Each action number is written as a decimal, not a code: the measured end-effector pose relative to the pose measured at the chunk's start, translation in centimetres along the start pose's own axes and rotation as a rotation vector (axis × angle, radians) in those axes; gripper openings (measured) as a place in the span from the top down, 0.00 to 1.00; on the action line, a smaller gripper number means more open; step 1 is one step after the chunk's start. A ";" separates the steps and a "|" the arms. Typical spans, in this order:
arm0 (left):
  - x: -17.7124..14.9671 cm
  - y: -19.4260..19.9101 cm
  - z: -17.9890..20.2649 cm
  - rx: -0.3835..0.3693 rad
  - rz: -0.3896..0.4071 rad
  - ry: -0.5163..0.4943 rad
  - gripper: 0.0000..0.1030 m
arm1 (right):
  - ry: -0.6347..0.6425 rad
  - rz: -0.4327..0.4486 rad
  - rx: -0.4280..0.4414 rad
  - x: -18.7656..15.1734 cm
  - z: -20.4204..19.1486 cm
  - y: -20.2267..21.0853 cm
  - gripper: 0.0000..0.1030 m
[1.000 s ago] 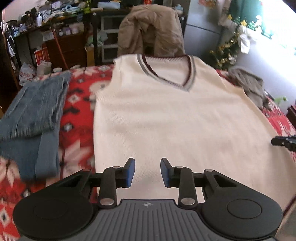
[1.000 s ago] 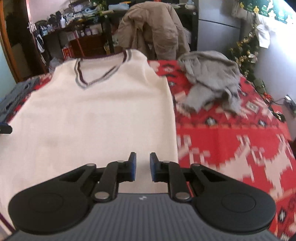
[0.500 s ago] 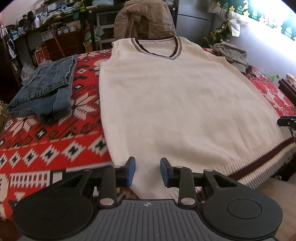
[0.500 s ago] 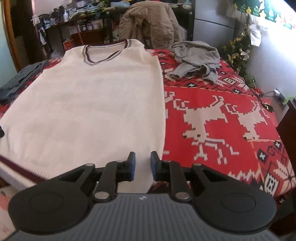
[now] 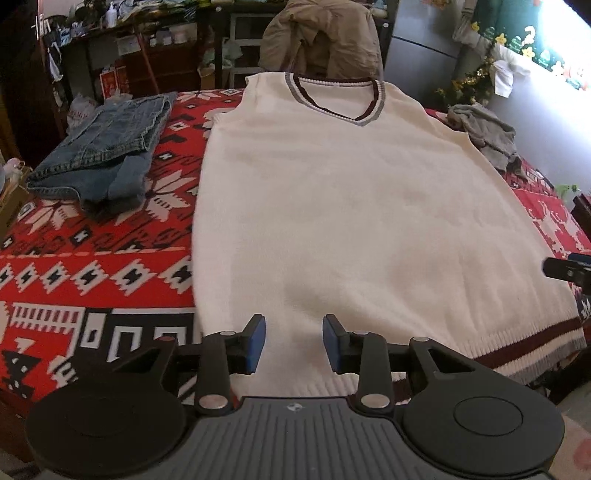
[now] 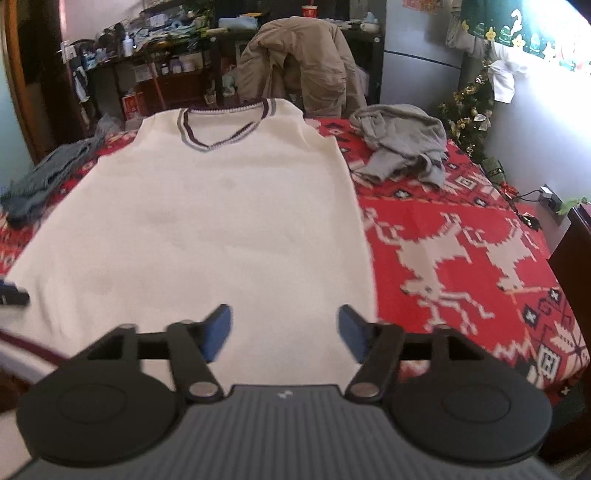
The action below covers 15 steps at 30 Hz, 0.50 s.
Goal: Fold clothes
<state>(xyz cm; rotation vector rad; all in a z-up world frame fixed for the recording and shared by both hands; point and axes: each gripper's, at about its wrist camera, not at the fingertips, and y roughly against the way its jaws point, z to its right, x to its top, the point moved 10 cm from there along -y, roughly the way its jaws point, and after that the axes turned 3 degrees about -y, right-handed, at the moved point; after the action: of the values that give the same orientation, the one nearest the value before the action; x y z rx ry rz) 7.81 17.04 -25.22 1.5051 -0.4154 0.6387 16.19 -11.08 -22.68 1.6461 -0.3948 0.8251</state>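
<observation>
The cream vest (image 5: 351, 206) is showing maroon-and-grey striped trim at its V-neck and hem, lying on a red blanket (image 6: 461, 258) carrying white reindeer and black-and-white geometric motifs, alongside blue denim jeans (image 5: 107, 147), a grey garment (image 6: 402, 147) and a tan jacket (image 6: 299, 62).

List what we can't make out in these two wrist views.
- Vest hem, near middle: left wrist view, hidden behind the left claw body.
- Vest hem: right wrist view, motion-blurred and covered by the right claw, whose jaws are opening, nothing between them.
- Shelf items: both views, too small.
- Grey garment: crumpled, type unclear.
- Jeans: right wrist view, cut by the left edge.
</observation>
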 end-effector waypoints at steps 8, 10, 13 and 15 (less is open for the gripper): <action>-0.3 0.0 0.1 0.014 -0.002 0.016 0.63 | 0.001 -0.067 -0.043 -2.2 -6.2 -2.9 0.01; -0.4 0.0 0.2 0.012 -0.001 0.010 0.63 | -0.002 -0.060 -0.053 -3.0 -6.6 -3.2 0.01; -0.5 0.1 0.3 0.009 0.000 0.009 0.61 | -0.012 -0.023 -0.068 -3.6 -6.9 -3.1 0.01; -0.5 0.0 0.3 0.006 0.000 0.008 0.58 | -0.011 -0.013 -0.070 -3.7 -7.0 -2.9 0.01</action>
<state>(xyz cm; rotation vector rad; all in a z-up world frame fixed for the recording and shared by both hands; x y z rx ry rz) 7.43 16.62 -25.48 1.5081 -0.4073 0.6464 13.43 -4.35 -26.99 1.5875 -0.4158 0.7840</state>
